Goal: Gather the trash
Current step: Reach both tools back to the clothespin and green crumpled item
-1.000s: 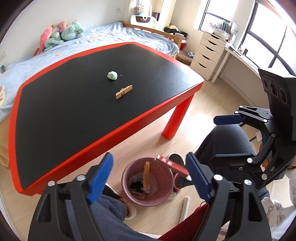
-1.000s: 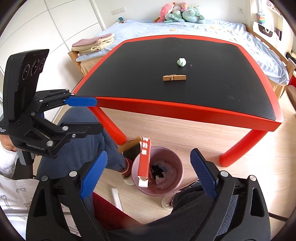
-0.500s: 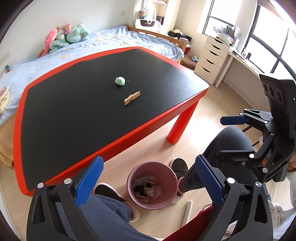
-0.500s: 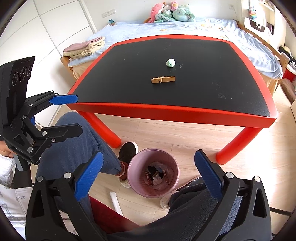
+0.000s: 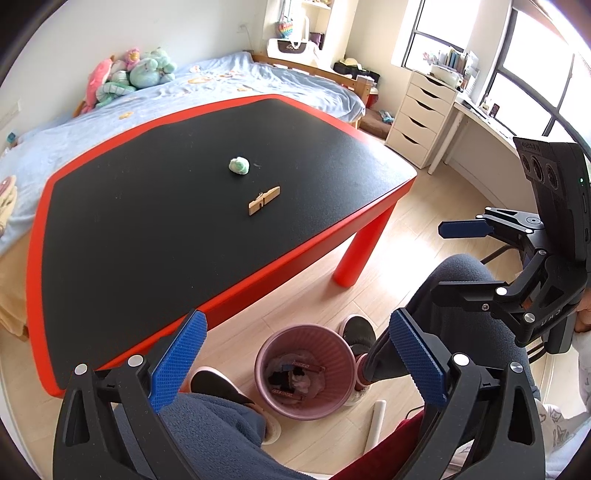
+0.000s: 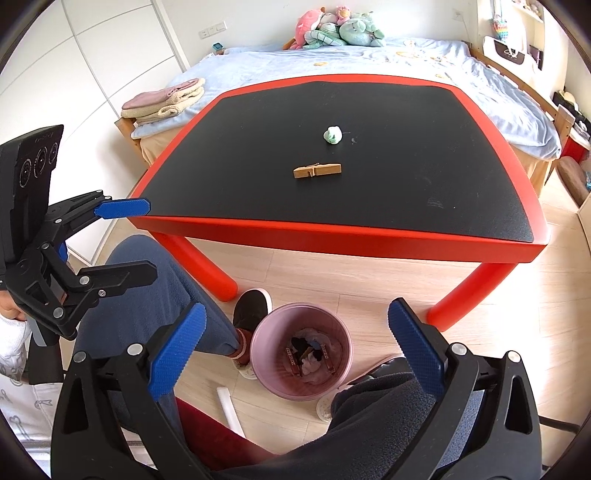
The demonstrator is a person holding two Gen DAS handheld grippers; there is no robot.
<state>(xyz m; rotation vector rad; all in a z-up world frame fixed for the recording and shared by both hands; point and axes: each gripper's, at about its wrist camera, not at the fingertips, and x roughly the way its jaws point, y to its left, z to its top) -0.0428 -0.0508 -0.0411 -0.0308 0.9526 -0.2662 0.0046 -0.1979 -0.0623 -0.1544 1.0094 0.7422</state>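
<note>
Both grippers hang above a round pink bin (image 5: 303,365) with ribbed plastic walls that stands on pale wood-plank flooring (image 5: 399,236), between the seated person's knees and just in front of the near edge of the table (image 6: 332,236). The left gripper (image 5: 295,365) has its jaws spread wide, the blue pads (image 5: 177,360) with their fine cross-hatched grip facing each other with nothing between them. The right gripper (image 6: 295,350) is released in the same way, its black angular frame and blue pads (image 6: 415,349) framing the bin from above. Inside the bin lie crumpled pale wrappers, dark scraps and flat red packets with white lettering.

The table is low, with a matte black, slightly grainy top, a smooth red rim and thick rounded red legs. Two pieces remain on it, well apart from the bin: a small crumpled greenish-white wad (image 5: 239,165) toward the far middle, and nearer, a wooden clothespin (image 5: 263,200) lying flat. A white tube (image 6: 229,406) lies on the floor near the bin. Beyond the table stands a bed (image 6: 406,62) with a light blue cover and soft plush toys (image 6: 332,29).
</note>
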